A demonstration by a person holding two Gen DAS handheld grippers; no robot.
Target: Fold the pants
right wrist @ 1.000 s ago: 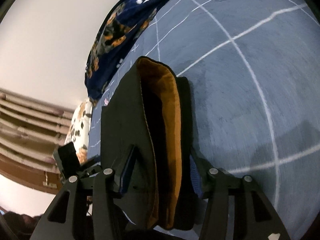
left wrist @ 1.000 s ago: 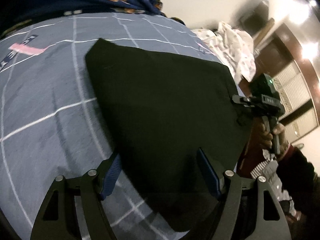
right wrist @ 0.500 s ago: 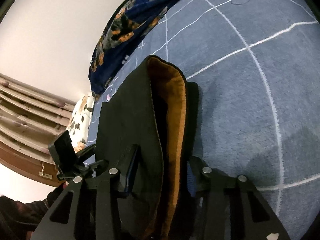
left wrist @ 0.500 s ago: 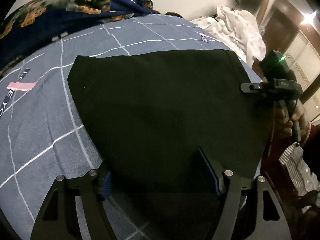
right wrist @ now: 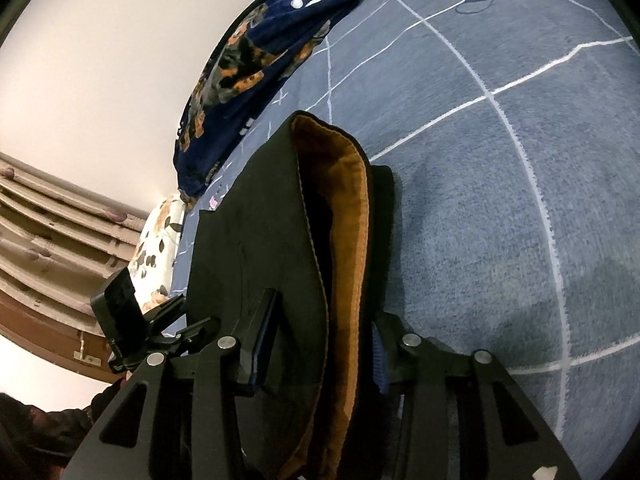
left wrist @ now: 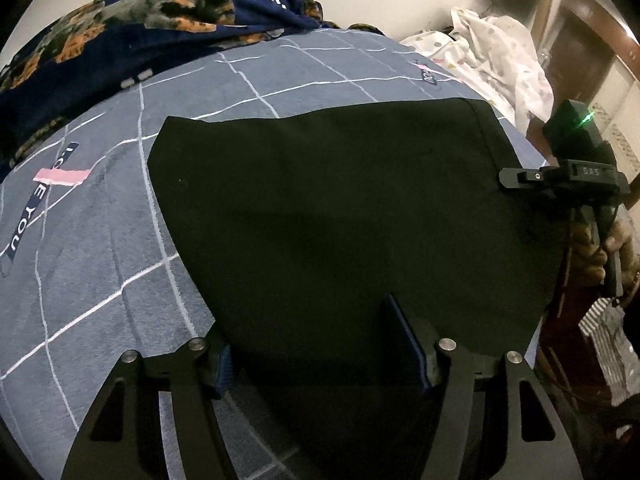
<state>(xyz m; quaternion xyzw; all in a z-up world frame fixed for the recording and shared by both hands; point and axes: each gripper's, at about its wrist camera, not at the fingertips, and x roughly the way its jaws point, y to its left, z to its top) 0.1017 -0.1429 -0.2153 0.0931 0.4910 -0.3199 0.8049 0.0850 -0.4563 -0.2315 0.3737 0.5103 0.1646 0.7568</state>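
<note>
The black pants lie folded flat on the grey-blue checked bedspread. My left gripper has its fingers wide apart with the near edge of the pants between them. In the right wrist view the pants show an orange lining at the open end. My right gripper straddles that end, one finger over the black cloth and the other under it. The right gripper also shows in the left wrist view at the pants' right edge, and the left gripper shows in the right wrist view.
A dark blue patterned blanket is heaped along the far side of the bed. White spotted cloth lies at the far right corner. A floral pillow and curtains are beyond the bed's left end.
The left view has swung so the pants lie broader and flatter across it. Both grippers keep their places at the pants' edges; the right view shifted slightly closer.
</note>
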